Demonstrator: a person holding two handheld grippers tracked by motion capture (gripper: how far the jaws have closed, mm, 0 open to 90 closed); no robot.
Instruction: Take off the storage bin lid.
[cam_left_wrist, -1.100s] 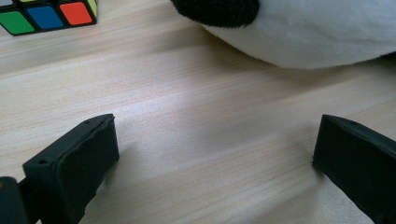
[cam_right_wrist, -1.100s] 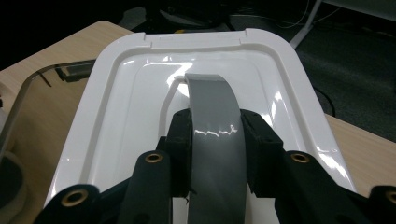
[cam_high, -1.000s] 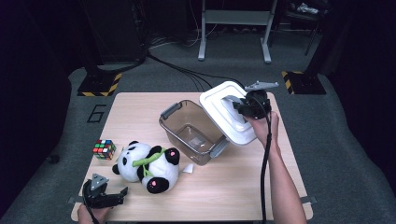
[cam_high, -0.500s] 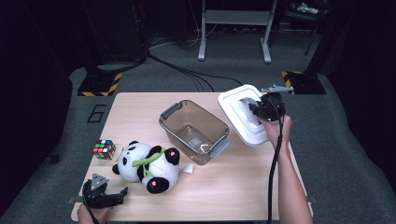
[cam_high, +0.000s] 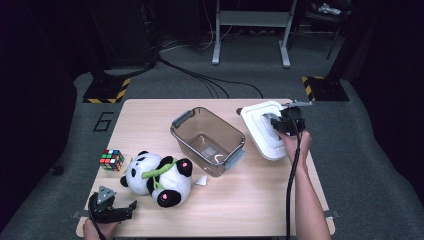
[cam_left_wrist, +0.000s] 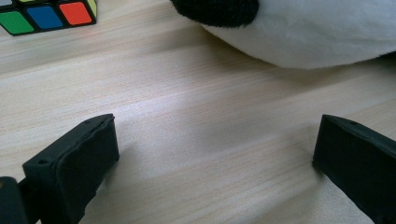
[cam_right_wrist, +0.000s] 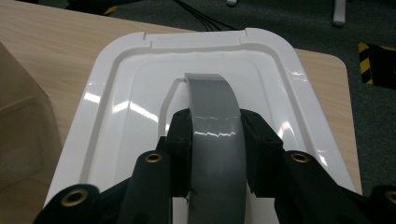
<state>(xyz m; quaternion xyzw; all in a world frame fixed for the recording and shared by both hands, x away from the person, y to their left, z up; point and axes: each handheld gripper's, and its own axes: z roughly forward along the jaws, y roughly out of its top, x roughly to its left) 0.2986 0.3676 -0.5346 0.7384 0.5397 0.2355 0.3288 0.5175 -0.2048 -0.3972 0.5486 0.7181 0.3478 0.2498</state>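
Lid (cam_high: 264, 129) sits at the table's (cam_high: 260, 200) far right, beside the clear bin (cam_high: 207, 140); our right gripper (cam_right_wrist: 217, 135) clamps its grey handle (cam_right_wrist: 212, 100). Our left gripper (cam_left_wrist: 215, 154) rests wide open near the panda (cam_high: 157, 177).

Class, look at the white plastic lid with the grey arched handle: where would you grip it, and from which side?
Grip the grey arched handle of the white plastic lid from above, fingers on its two edges: it arches clear of the lid.
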